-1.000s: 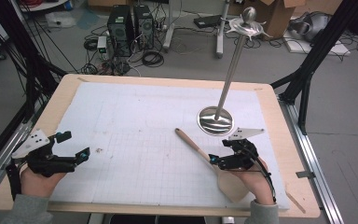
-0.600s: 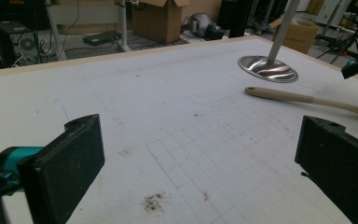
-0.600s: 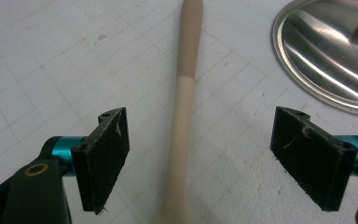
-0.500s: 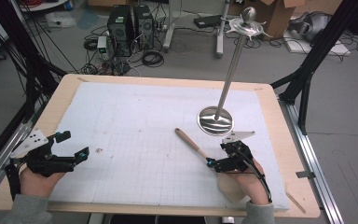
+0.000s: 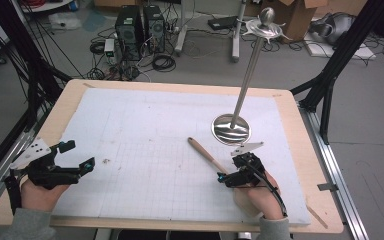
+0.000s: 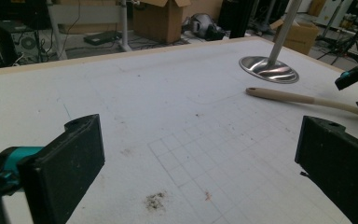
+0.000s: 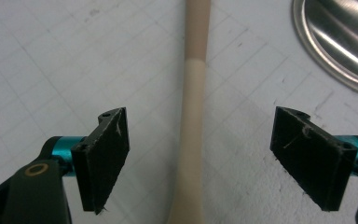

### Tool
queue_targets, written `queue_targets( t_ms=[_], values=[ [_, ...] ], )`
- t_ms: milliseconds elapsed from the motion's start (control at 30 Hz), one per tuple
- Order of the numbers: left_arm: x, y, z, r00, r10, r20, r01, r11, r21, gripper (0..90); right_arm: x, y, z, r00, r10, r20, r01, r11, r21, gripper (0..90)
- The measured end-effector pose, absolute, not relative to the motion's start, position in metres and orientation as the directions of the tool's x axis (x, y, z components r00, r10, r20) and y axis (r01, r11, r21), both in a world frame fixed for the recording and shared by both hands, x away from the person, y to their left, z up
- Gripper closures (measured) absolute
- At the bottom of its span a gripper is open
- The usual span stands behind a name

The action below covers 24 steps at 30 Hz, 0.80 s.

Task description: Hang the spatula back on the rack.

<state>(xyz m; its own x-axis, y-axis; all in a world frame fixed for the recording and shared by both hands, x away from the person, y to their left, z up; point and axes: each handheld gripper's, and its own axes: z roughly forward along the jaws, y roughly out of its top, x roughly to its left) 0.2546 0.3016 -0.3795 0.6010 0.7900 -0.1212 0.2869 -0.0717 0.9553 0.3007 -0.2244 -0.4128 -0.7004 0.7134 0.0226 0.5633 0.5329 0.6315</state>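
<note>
Straddling the wooden spoon (image 7: 192,121) just short of the steel stand (image 5: 231,129), the right gripper (image 7: 200,158) hangs spread, handle running lengthwise between its jaws, while the left gripper (image 5: 75,157), also spread, sits well apart.

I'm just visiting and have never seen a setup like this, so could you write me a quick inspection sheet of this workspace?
Surface: wooden table under a white grid mat; a small dark smudge on the mat.
Job's things: wooden spoon flat on the mat; metal stand, round base on the mat beside the spoon, pole upright.
Clutter: nothing seen on the table.
Grippers: left gripper open, empty, low over the mat; right gripper open, jaws either side of the spoon's handle, not touching it.
Cables: one trails from the right gripper along the hand; a tangle lies on the floor.
Surroundings: computer towers, cardboard boxes, black frame legs.
</note>
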Motion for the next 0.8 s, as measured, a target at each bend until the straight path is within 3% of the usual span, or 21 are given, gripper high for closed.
queue_targets(
  t_ms=[433,800],
  values=[
    [0.2545,0.3025,-0.3794,0.598,0.792,-0.123,0.287,-0.069,0.955,1.7,0.3011,-0.2233,-0.4192,-0.714,0.700,0.006,0.564,0.570,0.598,26.7],
    [0.2545,0.3031,-0.3791,0.598,0.792,-0.122,0.286,-0.069,0.956,1.7,0.3010,-0.2238,-0.4219,-0.714,0.700,0.011,0.578,0.581,0.572,40.2]
  ],
)
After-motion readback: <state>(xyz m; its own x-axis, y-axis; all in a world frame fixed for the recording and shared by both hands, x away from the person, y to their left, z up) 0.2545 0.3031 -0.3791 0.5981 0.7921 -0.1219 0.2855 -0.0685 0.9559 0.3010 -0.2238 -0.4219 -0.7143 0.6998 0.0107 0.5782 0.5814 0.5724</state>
